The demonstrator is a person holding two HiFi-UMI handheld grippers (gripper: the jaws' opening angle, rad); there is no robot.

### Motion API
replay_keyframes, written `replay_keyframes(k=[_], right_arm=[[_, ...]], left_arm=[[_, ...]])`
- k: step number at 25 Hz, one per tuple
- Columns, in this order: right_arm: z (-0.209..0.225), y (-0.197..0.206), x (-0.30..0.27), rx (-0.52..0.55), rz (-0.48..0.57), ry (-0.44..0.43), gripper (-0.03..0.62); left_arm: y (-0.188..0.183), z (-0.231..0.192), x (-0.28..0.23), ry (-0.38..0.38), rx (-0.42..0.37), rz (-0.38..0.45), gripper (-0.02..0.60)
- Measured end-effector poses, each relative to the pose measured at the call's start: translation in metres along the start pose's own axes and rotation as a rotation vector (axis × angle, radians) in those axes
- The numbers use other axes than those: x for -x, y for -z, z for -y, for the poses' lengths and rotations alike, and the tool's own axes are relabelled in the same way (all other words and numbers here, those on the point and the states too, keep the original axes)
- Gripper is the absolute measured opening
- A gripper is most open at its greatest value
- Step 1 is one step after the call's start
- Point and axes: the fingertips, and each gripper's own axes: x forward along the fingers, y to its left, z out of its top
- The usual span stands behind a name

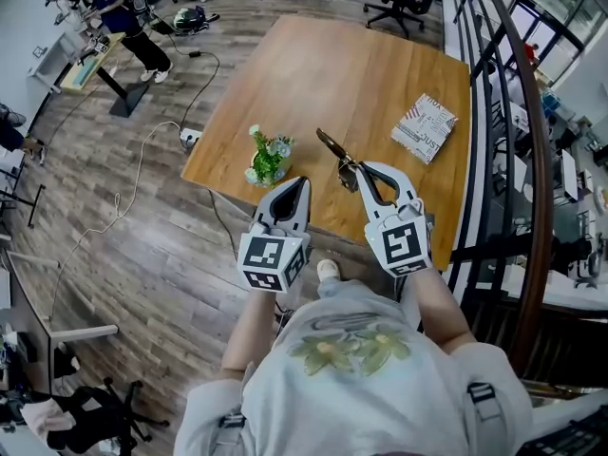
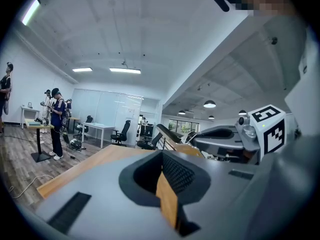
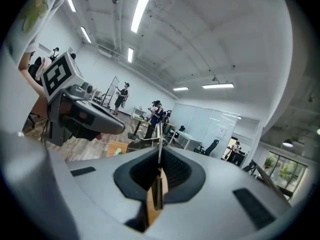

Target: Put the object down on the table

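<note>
Tool [image 1: 334,150], thin and dark, sits pinched in my right claw [image 1: 359,171], whose jaws are closed on it. In the right gripper view it shows as a narrow metal edge standing upright in the slit between the two jaws. From the head view it sticks out past the claw tips, angled up and to the left over the near part of the wooden tabletop [image 1: 361,74]. I cannot tell whether it touches the wood.

My left claw [image 1: 302,182] is held just beside the right one, to its left, at the near edge of the tabletop. Its jaws are drawn together at the tips with nothing between them; only a strip of wood shows through the slit.

A small potted plant [image 1: 267,157] stands on the tabletop just beyond the left claw. A patterned book [image 1: 424,127] lies flat farther off on the right side, well apart from the tool.

On the wood-plank floor [image 1: 114,226] at far left, a person [image 1: 128,17] stands by a desk.
</note>
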Motion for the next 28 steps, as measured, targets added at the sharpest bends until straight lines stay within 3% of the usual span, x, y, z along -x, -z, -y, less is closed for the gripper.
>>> replay_keyframes(k=[13,21,28], right_arm=[[0.05,-0.003,-0.055,0.031,0.037,0.006,0.011],[0.051,0.006,-0.079,0.021,0.02,0.001,0.011],[0.051,0.013,-0.088,0.015,-0.042,0.022,0.011]], left_arm=[[-0.014,-0.024,-0.058,-0.007,-0.011,0.01,0.014],[0.005,-0.038,-0.067,-0.002,0.011,-0.029,0.014],[0.0,-0.051,-0.077,0.042,0.001,-0.071,0.014]])
